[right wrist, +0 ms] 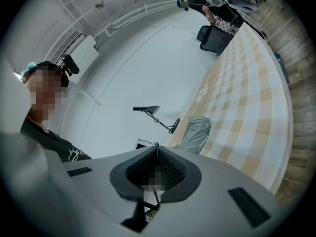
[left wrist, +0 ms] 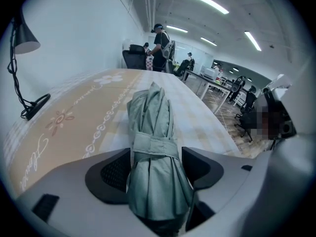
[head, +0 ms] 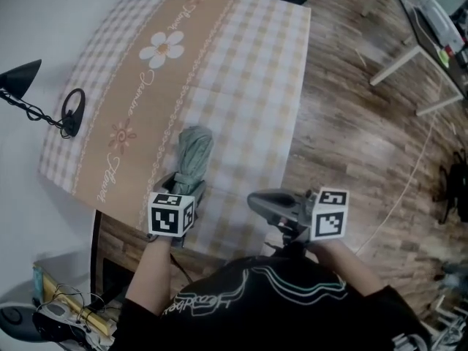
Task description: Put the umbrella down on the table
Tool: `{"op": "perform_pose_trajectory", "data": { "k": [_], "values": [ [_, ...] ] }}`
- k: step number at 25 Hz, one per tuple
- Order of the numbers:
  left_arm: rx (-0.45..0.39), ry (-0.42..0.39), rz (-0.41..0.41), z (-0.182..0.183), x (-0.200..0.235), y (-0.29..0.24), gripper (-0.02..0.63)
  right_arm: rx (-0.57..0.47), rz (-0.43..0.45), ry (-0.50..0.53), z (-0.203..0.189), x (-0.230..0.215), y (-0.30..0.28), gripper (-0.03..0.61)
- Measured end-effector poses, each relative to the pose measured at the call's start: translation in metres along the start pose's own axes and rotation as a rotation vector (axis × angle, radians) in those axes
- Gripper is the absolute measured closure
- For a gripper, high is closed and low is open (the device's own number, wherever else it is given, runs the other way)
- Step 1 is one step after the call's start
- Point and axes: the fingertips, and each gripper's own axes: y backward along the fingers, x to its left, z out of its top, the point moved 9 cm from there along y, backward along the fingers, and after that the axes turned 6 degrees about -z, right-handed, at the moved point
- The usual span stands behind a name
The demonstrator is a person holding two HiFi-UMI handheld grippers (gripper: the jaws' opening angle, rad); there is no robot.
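Observation:
A folded grey-green umbrella (head: 194,152), held by its strap, lies on the checked tablecloth of the table (head: 241,64) near the front edge. My left gripper (head: 189,185) points steeply down at its near end. In the left gripper view the umbrella (left wrist: 155,147) lies between the jaws of the left gripper (left wrist: 156,158); they stand wide, with a gap showing at the right pad. My right gripper (head: 257,199) hovers level over the table's front right edge, shut and empty. Past the right gripper (right wrist: 157,149), the right gripper view shows the umbrella (right wrist: 196,132) lying on the cloth.
A black desk lamp (head: 22,79) with a round base (head: 73,112) stands at the table's left edge. Wooden floor (head: 351,137) lies right of the table, with white desks (head: 431,42) beyond. People and office chairs (left wrist: 160,48) are behind the table's far end.

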Motion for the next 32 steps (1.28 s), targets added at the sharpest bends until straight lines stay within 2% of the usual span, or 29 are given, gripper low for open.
{"op": "perform_pose_trajectory", "data": {
  "k": [4,8,11,14,16,18,20,22,27,29,32],
  "values": [
    [-0.082,-0.006,-0.022,0.007,-0.005,0.028,0.307,-0.011,-0.015,0.058,-0.004,0.021,0.005,0.565],
    [-0.219,0.055,-0.07,0.006,-0.012,0.077,0.31,-0.04,-0.015,0.13,-0.013,0.053,0.006,0.565],
    [-0.325,0.125,-0.172,-0.002,-0.024,0.114,0.31,-0.065,-0.015,0.168,-0.021,0.077,0.009,0.565],
    [-0.404,0.19,-0.309,-0.018,-0.042,0.151,0.311,-0.09,-0.02,0.203,-0.031,0.103,0.015,0.565],
    [-0.444,0.206,-0.405,-0.029,-0.057,0.173,0.311,-0.12,-0.012,0.209,-0.037,0.119,0.022,0.565],
    [-0.492,0.206,-0.463,-0.039,-0.069,0.194,0.333,-0.148,-0.005,0.219,-0.044,0.136,0.027,0.565],
    [-0.547,0.193,-0.483,-0.046,-0.077,0.214,0.397,-0.165,-0.01,0.249,-0.052,0.154,0.031,0.565],
    [-0.584,0.146,-0.492,-0.054,-0.085,0.231,0.453,-0.178,-0.009,0.273,-0.062,0.173,0.033,0.565],
    [-0.614,0.031,-0.576,-0.078,-0.111,0.264,0.572,-0.174,-0.004,0.335,-0.092,0.211,0.038,0.565],
    [-0.624,-0.014,-0.633,-0.087,-0.124,0.276,0.608,-0.172,0.004,0.35,-0.105,0.224,0.039,0.565],
    [-0.636,-0.087,-0.682,-0.1,-0.138,0.29,0.616,-0.18,0.016,0.373,-0.12,0.241,0.043,0.565]
  ]
}}
